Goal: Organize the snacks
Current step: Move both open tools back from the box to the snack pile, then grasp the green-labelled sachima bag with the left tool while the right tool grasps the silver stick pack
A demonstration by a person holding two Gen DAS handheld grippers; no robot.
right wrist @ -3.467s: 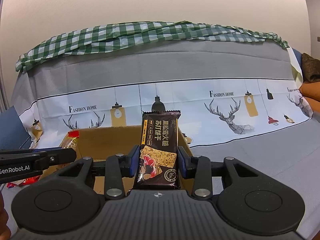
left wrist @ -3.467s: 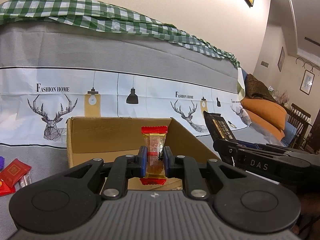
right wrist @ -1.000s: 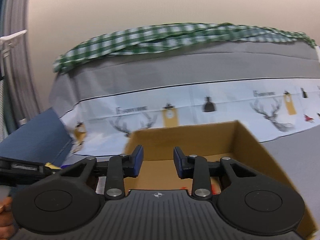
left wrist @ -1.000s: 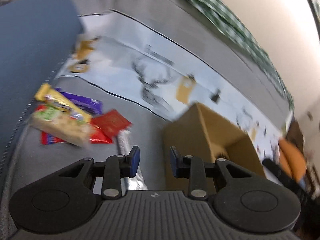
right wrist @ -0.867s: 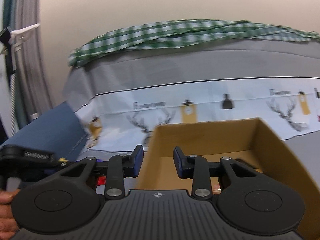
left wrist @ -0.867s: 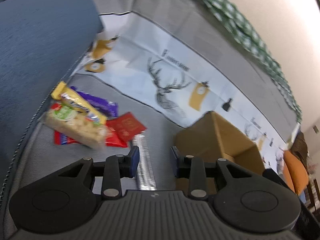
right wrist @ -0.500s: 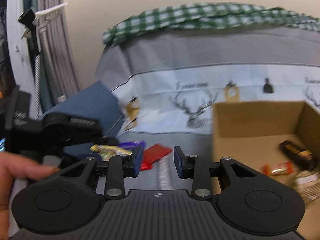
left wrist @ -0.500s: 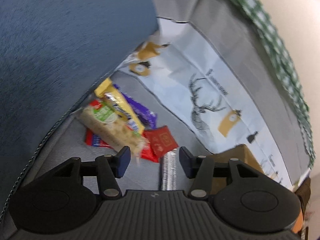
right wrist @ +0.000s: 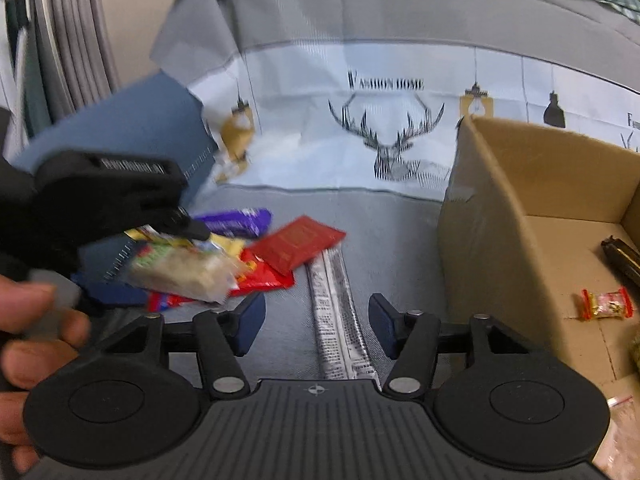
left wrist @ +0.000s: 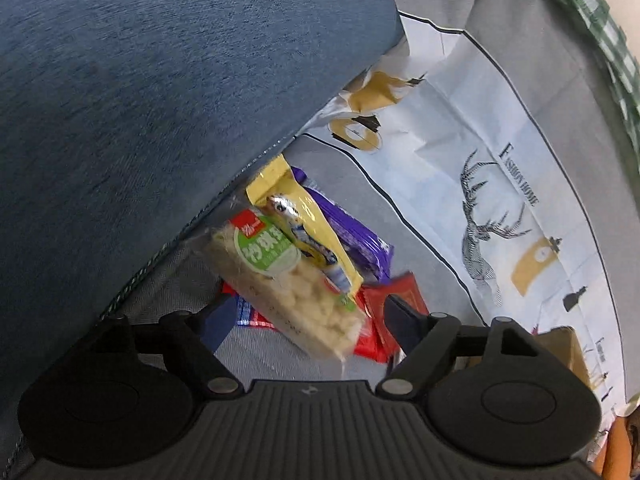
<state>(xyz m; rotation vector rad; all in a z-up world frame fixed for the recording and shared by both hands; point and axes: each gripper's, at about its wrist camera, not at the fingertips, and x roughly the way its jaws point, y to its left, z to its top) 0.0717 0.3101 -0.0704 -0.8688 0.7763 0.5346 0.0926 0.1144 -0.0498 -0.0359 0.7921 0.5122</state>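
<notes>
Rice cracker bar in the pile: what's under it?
Under the rice cracker bar lie a yellow packet, red wrappers and a blue-edged one; anything deeper is covered.

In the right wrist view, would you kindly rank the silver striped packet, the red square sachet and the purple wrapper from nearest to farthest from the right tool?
1. Silver striped packet: lies between the opening fingers of the right tool, untouched.
2. Red square sachet: just beyond, slightly left.
3. Purple wrapper: farther back and left, beside the blue cushion.
</notes>
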